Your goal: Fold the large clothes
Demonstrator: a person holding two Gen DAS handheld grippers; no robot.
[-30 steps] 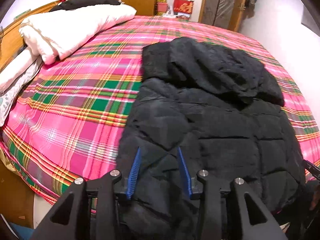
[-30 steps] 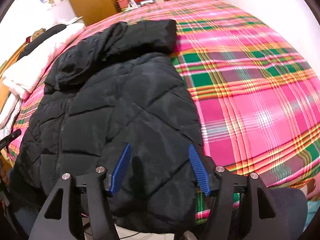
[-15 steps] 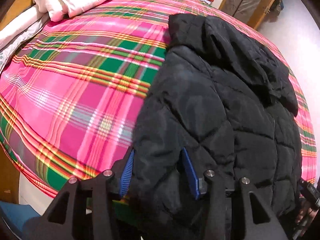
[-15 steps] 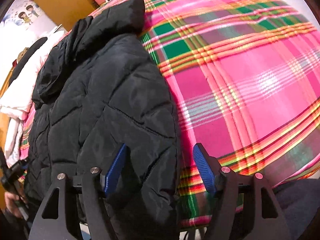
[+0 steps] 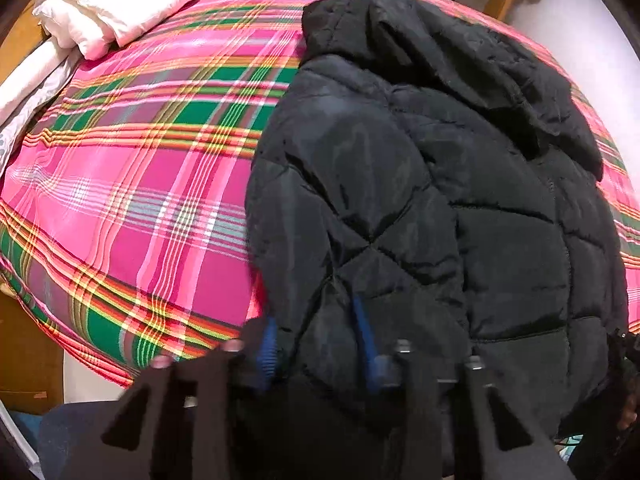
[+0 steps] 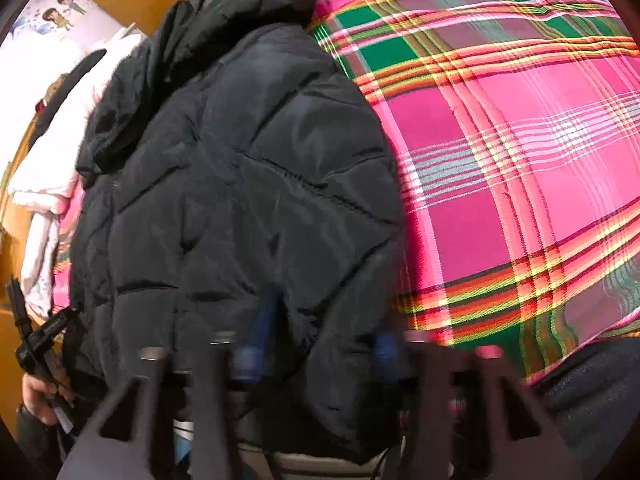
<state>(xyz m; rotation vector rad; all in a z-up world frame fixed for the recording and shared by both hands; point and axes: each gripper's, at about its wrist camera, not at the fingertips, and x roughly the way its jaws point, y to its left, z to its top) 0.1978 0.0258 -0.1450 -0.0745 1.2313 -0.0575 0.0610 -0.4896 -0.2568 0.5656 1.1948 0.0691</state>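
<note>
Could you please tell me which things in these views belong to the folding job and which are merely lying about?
In the job:
- black puffer jacket, spread on the bed
- left tool, fingers astride its hem corner
- right tool, fingers astride the other hem corner

Lying about:
- plaid bedspread
- white duvet, folded
- cartoon wall picture

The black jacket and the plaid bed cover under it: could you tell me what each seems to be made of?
Black jacket: looks like a padded synthetic shell, perhaps nylon or polyester, with a slight sheen; stitched quilt lines form puffy panels, and highlights glint on the creases. Plaid bed cover: seems a woven cloth, matte to faintly glossy; its pink, green and yellow stripes run through the weave. The fibre cannot be told.
</note>
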